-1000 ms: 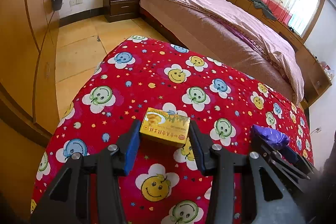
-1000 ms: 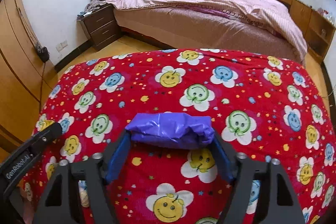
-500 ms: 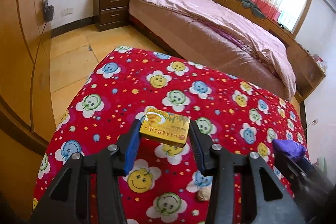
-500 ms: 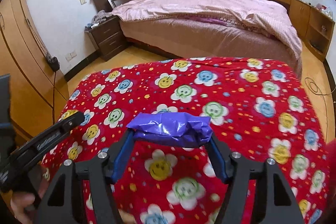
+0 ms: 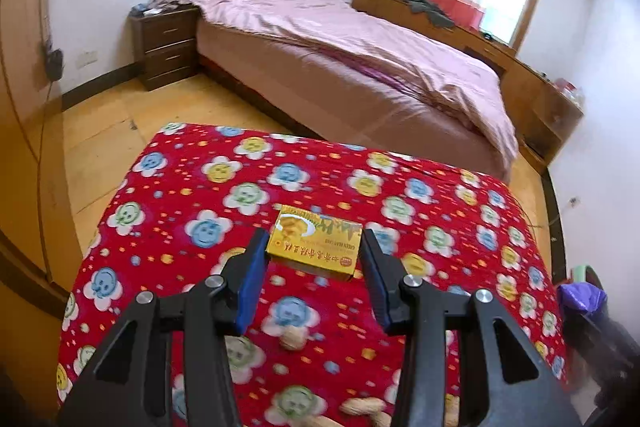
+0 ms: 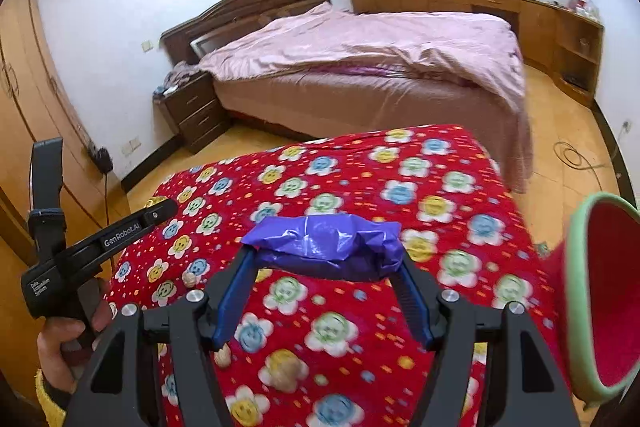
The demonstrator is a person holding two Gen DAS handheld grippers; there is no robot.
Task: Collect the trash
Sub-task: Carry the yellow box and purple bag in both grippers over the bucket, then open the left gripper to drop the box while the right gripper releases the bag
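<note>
My left gripper [image 5: 314,247] is shut on a small yellow cardboard box [image 5: 316,242] and holds it above the red smiley-flower cloth [image 5: 224,195]. My right gripper [image 6: 326,259] is shut on a crumpled purple plastic bag [image 6: 326,247], also held above the cloth. The purple bag also shows at the right edge of the left wrist view [image 5: 580,297]. A green-rimmed bin with a red inside [image 6: 600,291] is at the right edge of the right wrist view. Several peanut shells [image 6: 286,373] lie on the cloth near me.
A bed with a pink quilt [image 5: 360,39] stands beyond the table. A dark nightstand [image 5: 168,47] is at the far left and wooden wardrobes [image 6: 24,99] line the left wall. A wire [image 6: 576,157] lies on the floor at the right.
Both grippers have risen and pulled back from the cloth with their loads. The right gripper has swung right, bringing the green-rimmed bin into view. Peanut shells now show below.
</note>
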